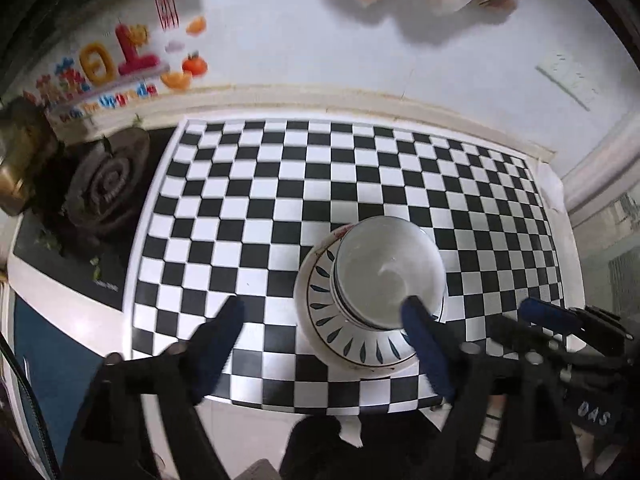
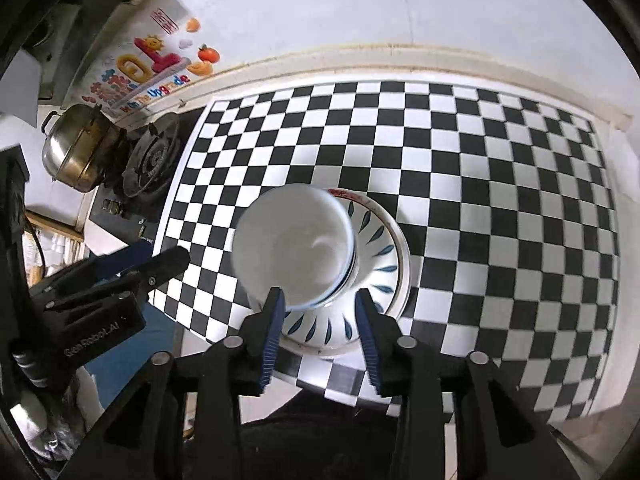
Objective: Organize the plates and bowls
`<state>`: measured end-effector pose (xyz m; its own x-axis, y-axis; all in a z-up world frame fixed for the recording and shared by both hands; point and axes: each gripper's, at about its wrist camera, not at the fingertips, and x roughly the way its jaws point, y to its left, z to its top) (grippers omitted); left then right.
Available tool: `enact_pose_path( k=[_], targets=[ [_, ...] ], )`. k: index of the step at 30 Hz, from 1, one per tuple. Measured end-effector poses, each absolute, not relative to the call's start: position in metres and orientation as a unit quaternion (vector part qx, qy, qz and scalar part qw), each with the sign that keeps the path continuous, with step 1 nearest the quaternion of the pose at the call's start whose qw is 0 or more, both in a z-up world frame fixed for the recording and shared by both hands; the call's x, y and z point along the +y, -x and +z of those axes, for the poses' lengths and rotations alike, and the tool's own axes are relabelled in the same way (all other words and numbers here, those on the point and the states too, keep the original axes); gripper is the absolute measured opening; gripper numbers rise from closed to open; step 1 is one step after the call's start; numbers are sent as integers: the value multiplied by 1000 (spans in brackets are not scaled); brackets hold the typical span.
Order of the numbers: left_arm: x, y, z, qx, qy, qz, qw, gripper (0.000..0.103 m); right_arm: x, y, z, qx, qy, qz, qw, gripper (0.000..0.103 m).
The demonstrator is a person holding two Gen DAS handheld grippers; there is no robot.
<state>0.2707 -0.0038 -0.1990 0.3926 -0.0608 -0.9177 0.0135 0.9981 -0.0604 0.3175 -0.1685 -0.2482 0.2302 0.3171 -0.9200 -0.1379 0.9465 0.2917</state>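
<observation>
Left wrist view looks down on a checkered mat where a white bowl sits stacked inside a wider plate painted with dark blue leaf marks round its rim; a thin dark line under the bowl's edge hints at a second bowl nested below, though that is hard to tell; the left gripper hangs just above the near edge of the mat with its blue-padded fingers spread wide and nothing between them, the right-hand finger overlapping the bowl's near rim in the picture, contact uncertain; at the lower right of this view the right gripper shows only partly; right wrist view shows the same bowl blurred, sitting towards the left side of the plate; the right gripper is partly open, its fingers on either side of the stack's near edge, holding nothing; the left gripper lies off to the left beside the mat; a steel pot and a stove burner stand well apart at the far left.
</observation>
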Motion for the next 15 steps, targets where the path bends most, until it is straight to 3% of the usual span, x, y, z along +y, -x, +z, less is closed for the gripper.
enact_pose_path(
  k=[2,4,15],
  targets=[
    [-1,-258,-189,534,21,-28,845,93,-165,-296,-236,590,-77,133,792,60],
    [0,-245,-178,521,22,-32,852,97,-164,-279,-229,579,-83,122,802,81],
    [5,-181,-133,471,12,-36,881,99,-166,-200,-182,523,-71,55,848,89]
  ],
)
